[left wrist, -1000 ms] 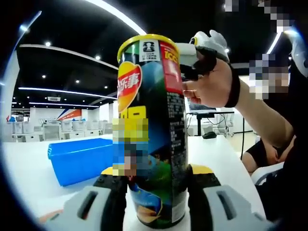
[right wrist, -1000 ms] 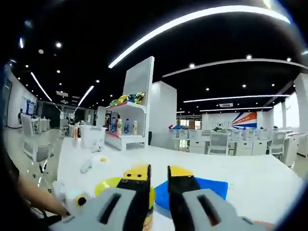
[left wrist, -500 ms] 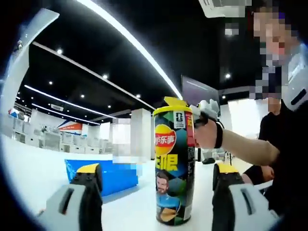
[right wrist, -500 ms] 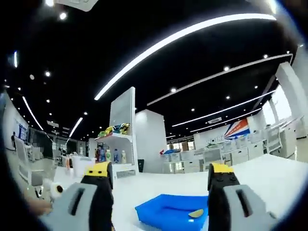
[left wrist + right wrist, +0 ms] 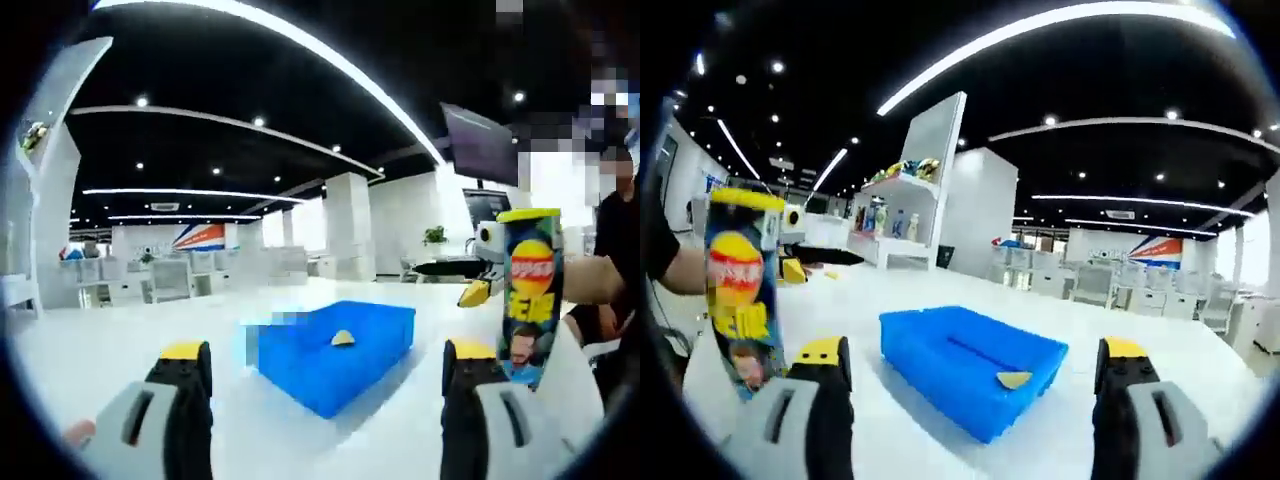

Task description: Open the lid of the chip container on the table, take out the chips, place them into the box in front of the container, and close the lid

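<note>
Left claw (image 5: 325, 365): jaws held wide apart, nothing gripped.
Right claw (image 5: 975, 360): jaws held wide apart, nothing gripped.
Chip can (image 5: 738, 285): stood upright on tabletop (image 5: 900, 430).
Blue box (image 5: 970, 365): one chip (image 5: 1014, 379) seen inside.

My left gripper (image 5: 325, 400) has pale grey jaws with slotted bodies, black inner faces and yellow tips at the lower frame. My right gripper (image 5: 975, 400) looks identical. My black sleeve (image 5: 655, 240) shows at the left edge.

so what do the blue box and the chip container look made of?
Blue box: probably moulded plastic, uniform saturated blue with a smooth, slightly glossy look and thick rounded walls. Chip container: likely a cardboard tube with a printed glossy wrap and a yellow rim on top; the rim's material is unclear.
</note>
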Available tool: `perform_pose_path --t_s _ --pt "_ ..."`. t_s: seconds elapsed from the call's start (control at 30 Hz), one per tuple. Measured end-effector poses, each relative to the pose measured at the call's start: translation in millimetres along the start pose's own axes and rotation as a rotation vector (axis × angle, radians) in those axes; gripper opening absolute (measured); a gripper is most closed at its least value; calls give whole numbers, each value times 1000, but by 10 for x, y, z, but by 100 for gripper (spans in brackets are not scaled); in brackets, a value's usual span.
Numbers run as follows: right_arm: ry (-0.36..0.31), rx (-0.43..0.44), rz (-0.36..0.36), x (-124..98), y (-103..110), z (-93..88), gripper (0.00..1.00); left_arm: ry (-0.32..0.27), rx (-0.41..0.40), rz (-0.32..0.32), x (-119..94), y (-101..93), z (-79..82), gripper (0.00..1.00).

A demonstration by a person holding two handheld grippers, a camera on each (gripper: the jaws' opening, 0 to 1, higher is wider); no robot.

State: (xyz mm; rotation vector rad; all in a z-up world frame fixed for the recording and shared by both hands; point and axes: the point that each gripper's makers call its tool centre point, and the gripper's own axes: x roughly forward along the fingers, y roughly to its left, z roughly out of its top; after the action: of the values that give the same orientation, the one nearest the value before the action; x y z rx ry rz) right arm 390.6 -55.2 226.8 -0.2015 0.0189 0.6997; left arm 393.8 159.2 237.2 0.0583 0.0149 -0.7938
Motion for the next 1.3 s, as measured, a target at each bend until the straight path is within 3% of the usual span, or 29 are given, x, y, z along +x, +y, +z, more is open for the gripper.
perform_pose_path --t_s 0.1,0.2,0.37,0.4,0.43,0.47,0.53,0.6,0.7,0.83,0.87,0.93,0.97,1.0,1.07,1.17,1.3 --pt "30 70 35 201 -17 -247 97 40 -46 -18 257 23 -240 95" --pt "47 159 90 377 1 -454 97 33 -108 -34 448 -42 -352 95" --pt "35 244 73 547 -115 -645 97 15 -144 -66 605 -63 -529 88" --pt "35 250 75 576 -129 -680 97 37 -135 -68 615 -65 -583 88" --pt "61 226 73 561 -77 -702 97 92 -46 -63 623 -73 -629 86" --pt "73 151 82 582 -65 -698 97 44 -41 -83 646 -110 -574 83" --pt "44 174 86 638 -44 -646 96 75 -61 -86 668 -147 -619 78" --pt "52 239 83 669 -15 -628 93 51 -48 -85 657 -175 -586 74" --pt "0 259 80 716 -1 -515 91 42 -35 -78 691 -212 -562 64" --pt "57 145 -3 734 -134 -624 75 52 -9 -77 703 -238 -578 63" --pt "75 123 -27 722 -182 -659 71 39 -24 -78 725 -201 -554 63" --pt "69 143 -4 751 -122 -663 69 30 -70 -36 781 -109 -511 59" --pt "92 129 -12 748 -125 -679 66 40 -67 14 797 -22 -522 54" --pt "106 129 -22 742 -129 -684 62 46 -55 5 787 -37 -531 52" --pt "130 129 -51 722 -195 -727 50 36 -24 49 791 64 -516 46" --pt "122 119 -45 732 -176 -726 48 29 33 65 803 66 -509 42" --pt "126 115 -46 738 -187 -738 47 35 25 59 798 96 -524 42"
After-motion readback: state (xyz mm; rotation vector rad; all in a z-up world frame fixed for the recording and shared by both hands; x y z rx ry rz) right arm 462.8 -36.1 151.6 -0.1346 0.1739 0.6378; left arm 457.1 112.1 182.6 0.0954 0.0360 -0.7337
